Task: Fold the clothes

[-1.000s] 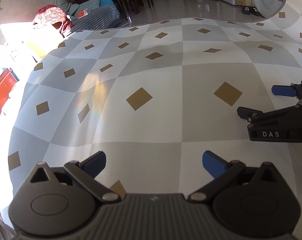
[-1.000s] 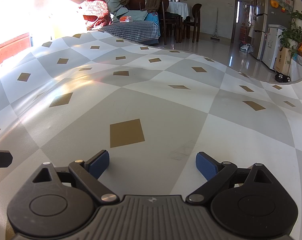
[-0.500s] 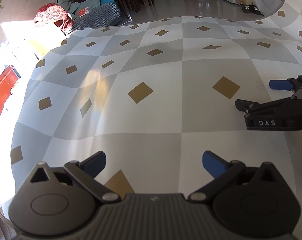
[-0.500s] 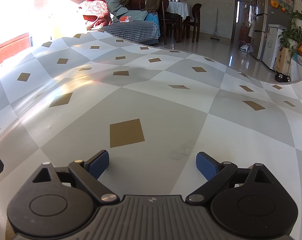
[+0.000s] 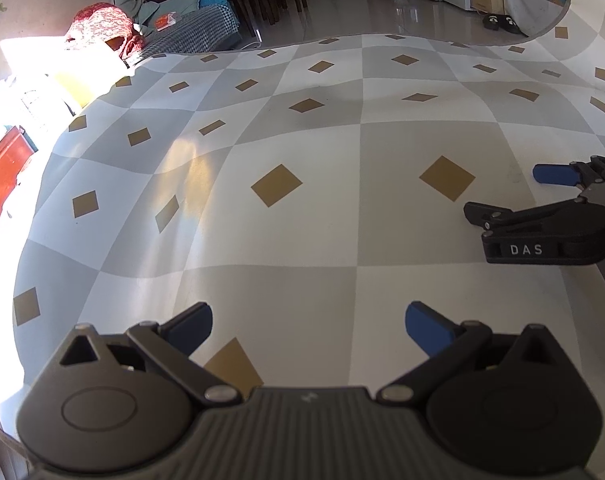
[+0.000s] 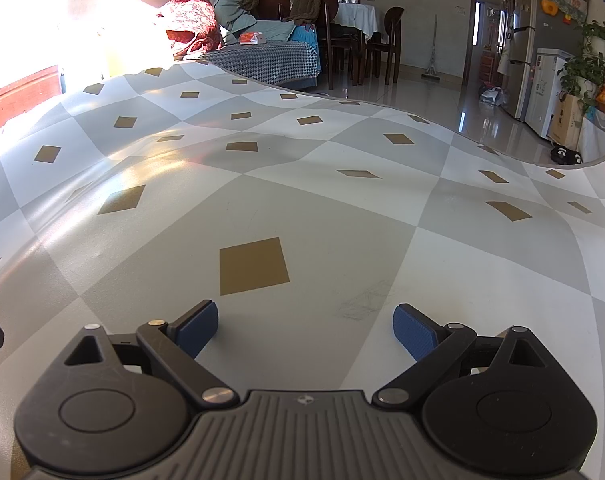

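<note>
Left claw (image 5: pixel 308 322) wide open, empty, low over bench (image 5: pixel 302 240). Right claw (image 6: pixel 304 326) wide open, empty, just right of left one, slightly ahead. No clothes on checkered bench in either view; direction, long axis, nearer hand cannot be told. Beyond far edge: sofa (image 6: pixel 270 60), red bundle (image 6: pixel 190 20); whether laundry, unclear.

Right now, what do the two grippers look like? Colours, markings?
Both match: dark grey-black plastic, ribbed centre body, two round pivot housings, angled linkage arms with silver pins, blue textured pads on the fingertips. Left gripper; right gripper. The right one's side, seen from the left wrist view, reads "DAS" in white. No cables or sleeves visible.
</note>
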Demonstrator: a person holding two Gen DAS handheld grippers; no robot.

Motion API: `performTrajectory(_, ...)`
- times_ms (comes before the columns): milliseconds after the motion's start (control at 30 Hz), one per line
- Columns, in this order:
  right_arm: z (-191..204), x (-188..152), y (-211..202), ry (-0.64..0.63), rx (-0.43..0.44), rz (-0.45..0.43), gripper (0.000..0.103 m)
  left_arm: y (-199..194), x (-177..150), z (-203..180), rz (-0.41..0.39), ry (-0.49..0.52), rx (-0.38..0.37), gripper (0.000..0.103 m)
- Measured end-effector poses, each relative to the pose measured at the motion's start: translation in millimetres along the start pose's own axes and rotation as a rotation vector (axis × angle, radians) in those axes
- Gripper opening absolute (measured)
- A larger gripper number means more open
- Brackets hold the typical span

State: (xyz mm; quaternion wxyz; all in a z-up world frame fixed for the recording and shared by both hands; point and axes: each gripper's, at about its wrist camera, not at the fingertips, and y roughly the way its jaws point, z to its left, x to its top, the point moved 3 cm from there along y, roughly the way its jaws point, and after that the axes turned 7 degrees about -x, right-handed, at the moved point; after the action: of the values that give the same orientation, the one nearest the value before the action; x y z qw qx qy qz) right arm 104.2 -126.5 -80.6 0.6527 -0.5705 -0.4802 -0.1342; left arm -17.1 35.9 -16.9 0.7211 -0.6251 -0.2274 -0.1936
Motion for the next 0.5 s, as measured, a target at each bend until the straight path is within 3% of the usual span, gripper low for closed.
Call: performTrajectory(500,0,0,0,0.000,0.000,0.000,0.095,-18,11,-15,-0.035,0.024,-0.085,0.103)
